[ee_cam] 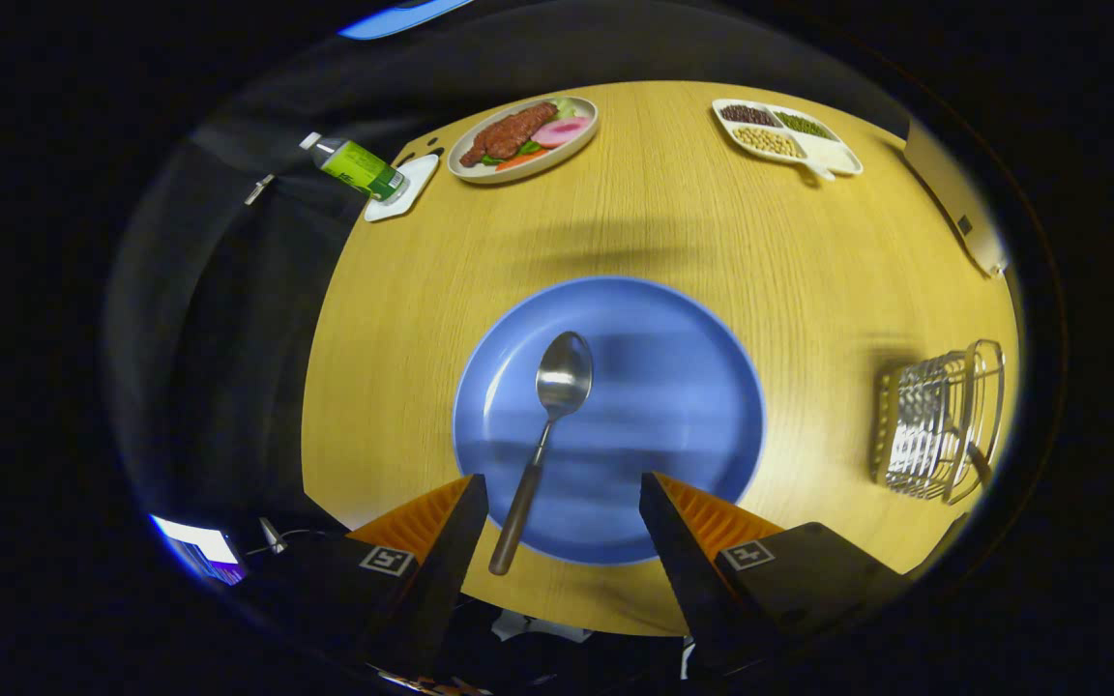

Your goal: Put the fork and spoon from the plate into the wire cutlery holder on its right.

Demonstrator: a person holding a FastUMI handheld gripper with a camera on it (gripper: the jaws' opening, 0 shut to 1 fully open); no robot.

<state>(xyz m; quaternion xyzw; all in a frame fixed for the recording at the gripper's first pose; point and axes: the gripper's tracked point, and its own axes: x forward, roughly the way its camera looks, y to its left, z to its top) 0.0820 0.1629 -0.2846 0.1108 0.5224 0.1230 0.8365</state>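
Staged dining booth, wooden table [654, 222], food plate [522, 138] (fake-looking), black cloth wall.

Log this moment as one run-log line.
jaws: open, above plate | metal spoon with dark handle: on round blue plate, handle between jaws | wire cutlery holder: right

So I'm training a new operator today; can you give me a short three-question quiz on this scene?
1. True or false: the spoon lies on the blue plate.
2. The gripper is: A open, B shut on the spoon.
3. Fill in: the wire holder stands to the plate's ____.

Key: 1 true; 2 A, with the fingers apart on either side of the spoon's handle; 3 right.
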